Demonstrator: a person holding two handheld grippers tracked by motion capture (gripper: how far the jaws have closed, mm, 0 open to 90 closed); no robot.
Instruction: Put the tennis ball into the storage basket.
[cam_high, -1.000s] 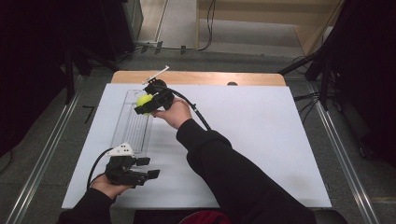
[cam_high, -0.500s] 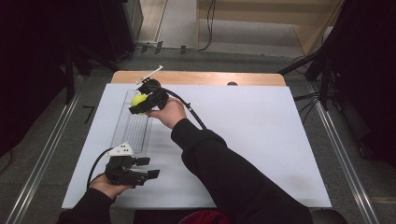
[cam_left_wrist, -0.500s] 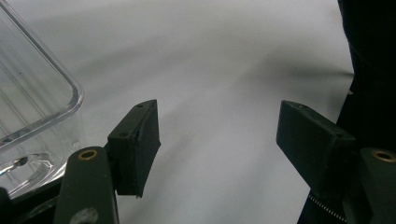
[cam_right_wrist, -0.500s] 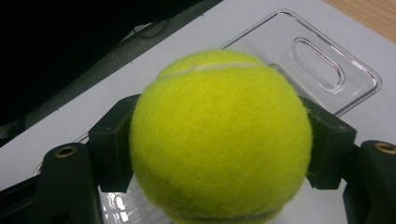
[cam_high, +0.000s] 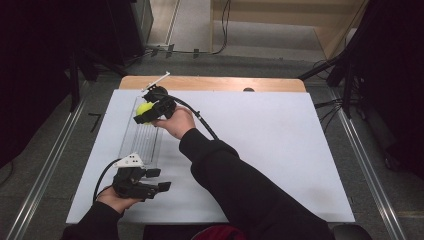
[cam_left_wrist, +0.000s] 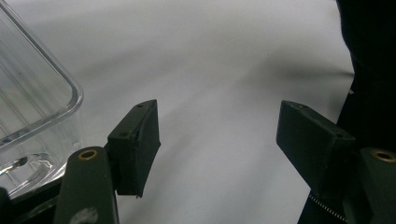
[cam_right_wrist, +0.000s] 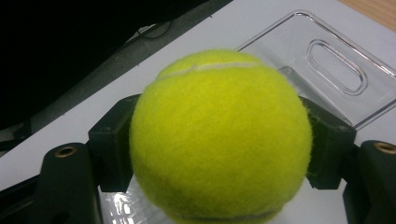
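Observation:
A yellow tennis ball (cam_high: 144, 108) (cam_right_wrist: 219, 135) is clamped between the jaws of my right gripper (cam_high: 146, 112) (cam_right_wrist: 219, 149), held over the far end of a clear plastic tray (cam_high: 141, 140) (cam_right_wrist: 327, 70) on the white table. My left gripper (cam_high: 159, 180) (cam_left_wrist: 217, 140) rests low near the table's front left, just past the tray's near end, jaws wide apart with nothing between them. In the left gripper view the tray's rounded corner (cam_left_wrist: 37, 107) lies at the left.
The white tabletop (cam_high: 280, 140) stretches wide to the right. A wooden strip (cam_high: 210, 83) runs along the far edge, with a white stick (cam_high: 156, 81) near its left end. The person's dark sleeve (cam_high: 240, 185) crosses the middle front.
My right gripper has carried the ball a little farther away and to the left over the tray. The left gripper has stayed put.

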